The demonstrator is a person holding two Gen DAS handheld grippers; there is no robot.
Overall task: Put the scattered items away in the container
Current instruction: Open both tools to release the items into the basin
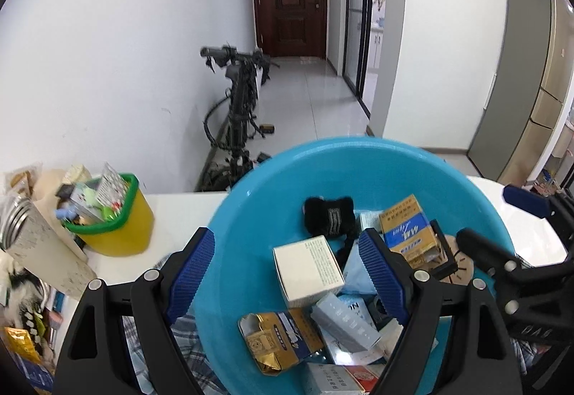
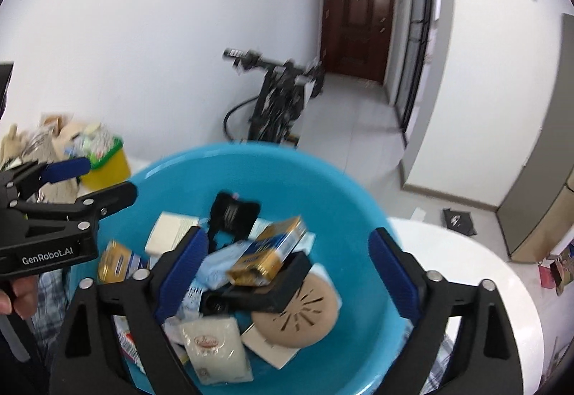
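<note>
- Bin (image 1: 114, 230), yellow with a green rim and stuffed with small packets, stands at the left of the left wrist view on the white table (image 1: 172, 208); in the right wrist view it shows blurred at the left edge (image 2: 107, 165).
- Left gripper (image 1: 287, 273) hangs over the near left rim of the basin (image 1: 251, 201), jaws spread wide and holding nothing; the left blue pad (image 1: 192, 273) is outside the rim, the right one above the pile.
- Basin fills the lower centre of both views (image 2: 351, 201), blue and round, resting on the table with checked cloth (image 1: 186, 352) under its near edge.
- Inside it, a white box (image 1: 308, 269) lies at centre, a black pouch (image 1: 328, 215) beyond it, a gold-and-blue box (image 1: 409, 230) to the right and a torn gold pack (image 1: 276, 337) at the lower middle.
- Round tan disc (image 2: 301, 312) sits at the lower right of the pile, beside a white sachet (image 2: 215, 348).
- Right gripper (image 2: 287, 280) hovers above the basin, jaws apart and empty.
- Bicycle (image 1: 240, 108) leans by the wall behind, in the upper middle.
</note>
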